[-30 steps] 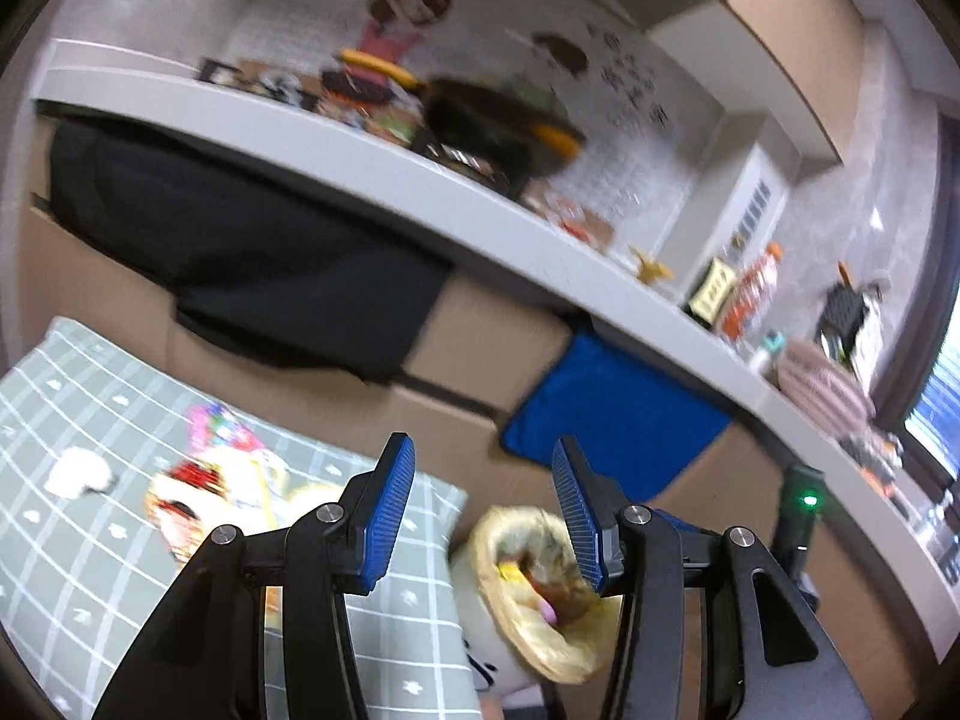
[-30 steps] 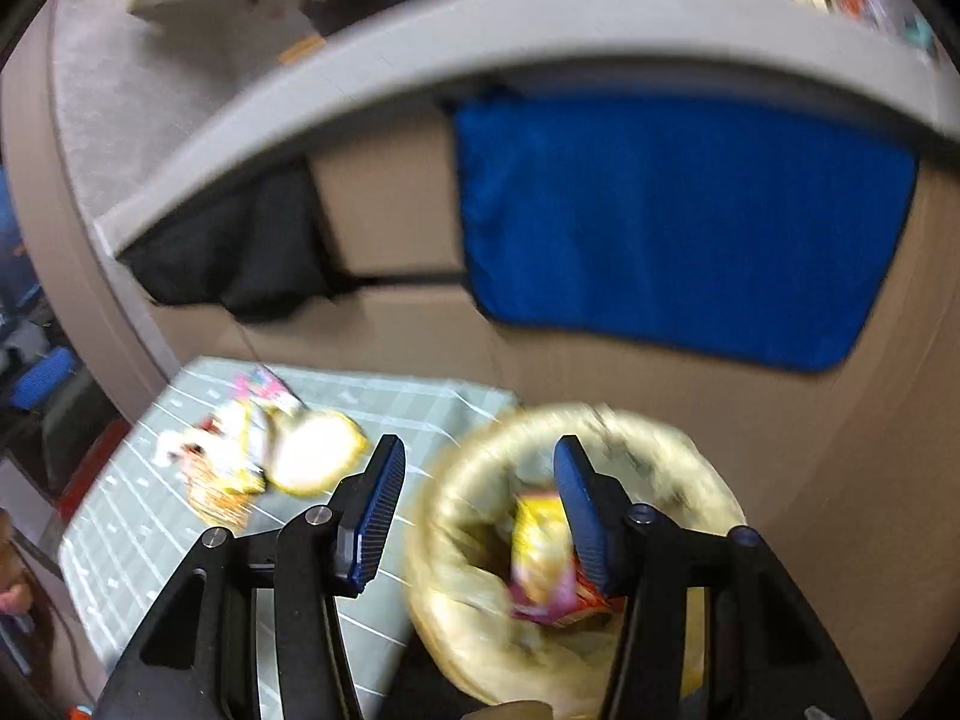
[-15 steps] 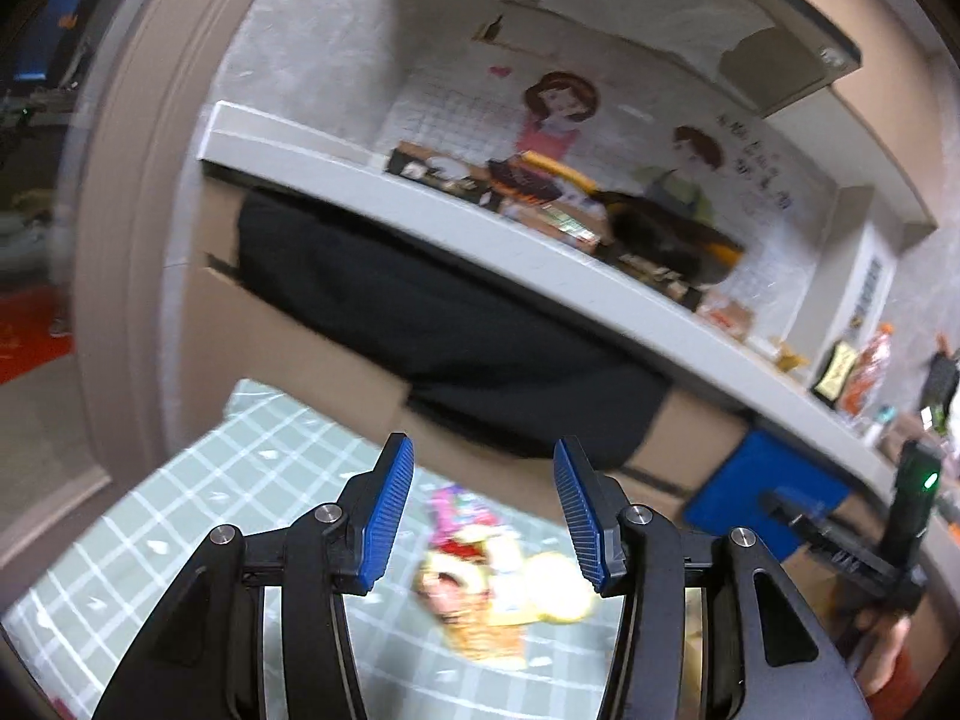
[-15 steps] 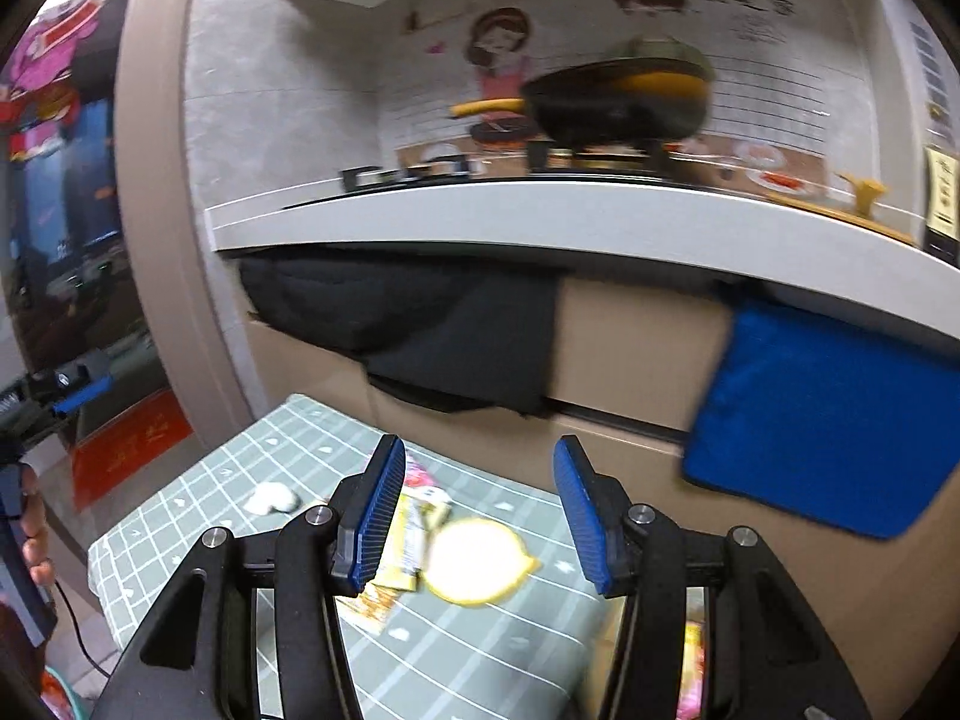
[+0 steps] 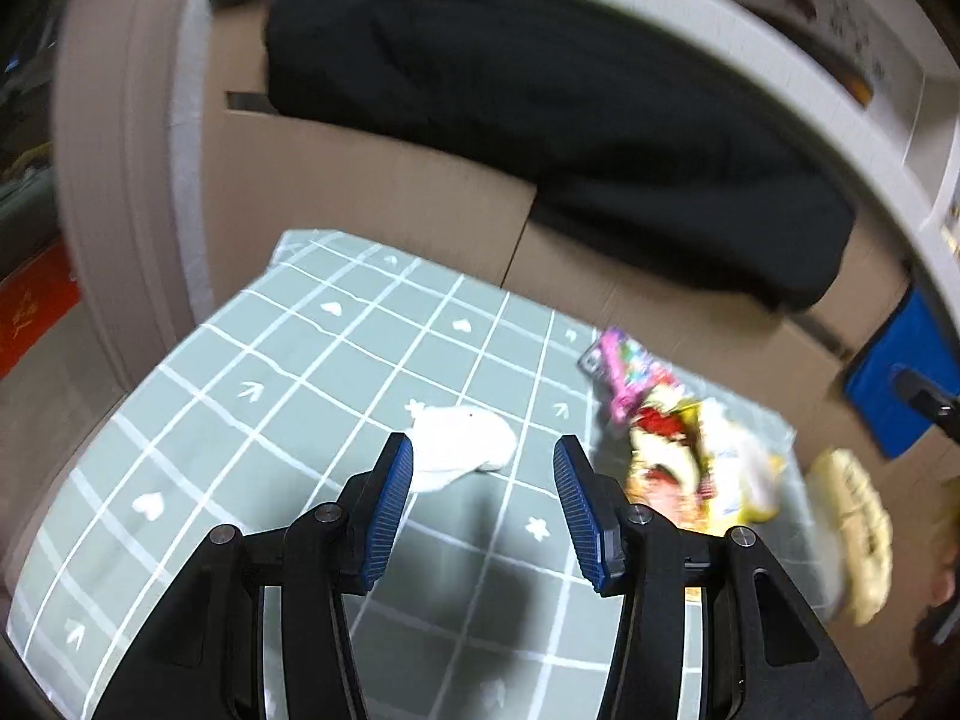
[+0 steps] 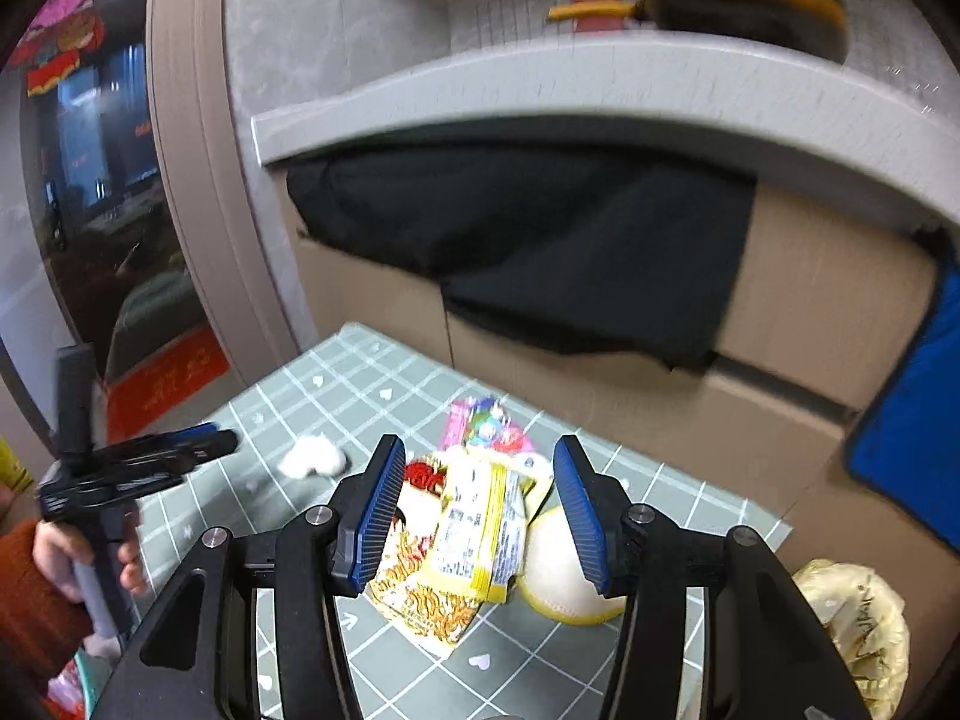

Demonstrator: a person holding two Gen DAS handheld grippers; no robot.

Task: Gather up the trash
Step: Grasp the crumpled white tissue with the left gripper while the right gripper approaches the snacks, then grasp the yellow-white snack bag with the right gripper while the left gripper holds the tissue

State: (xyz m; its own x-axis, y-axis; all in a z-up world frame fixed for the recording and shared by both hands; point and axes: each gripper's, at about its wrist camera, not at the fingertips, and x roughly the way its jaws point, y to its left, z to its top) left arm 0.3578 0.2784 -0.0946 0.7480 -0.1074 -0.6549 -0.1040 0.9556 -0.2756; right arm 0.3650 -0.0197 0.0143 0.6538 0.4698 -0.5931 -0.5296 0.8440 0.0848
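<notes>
A crumpled white tissue (image 5: 462, 444) lies on the green checked tablecloth (image 5: 288, 372), just beyond my open, empty left gripper (image 5: 483, 510). A pile of snack wrappers (image 5: 684, 456) lies to its right, with a pink wrapper (image 5: 630, 375) at the back. In the right wrist view my open, empty right gripper (image 6: 477, 519) hovers over the yellow wrappers (image 6: 474, 534) and a pale round lid (image 6: 564, 570); the tissue (image 6: 312, 457) lies left. The left gripper (image 6: 150, 456) shows at the left, held by a hand.
A yellow-lined trash bin (image 6: 858, 630) stands off the table's right edge, also in the left wrist view (image 5: 852, 528). Cardboard boxes (image 6: 600, 372) draped with black cloth (image 6: 540, 252) and blue cloth (image 6: 912, 420) stand behind the table under a white counter (image 6: 600, 90).
Both grippers swung left from the trash bin and tilted down over the table. The left now faces the tissue, the right faces the wrapper pile. Both stay open.
</notes>
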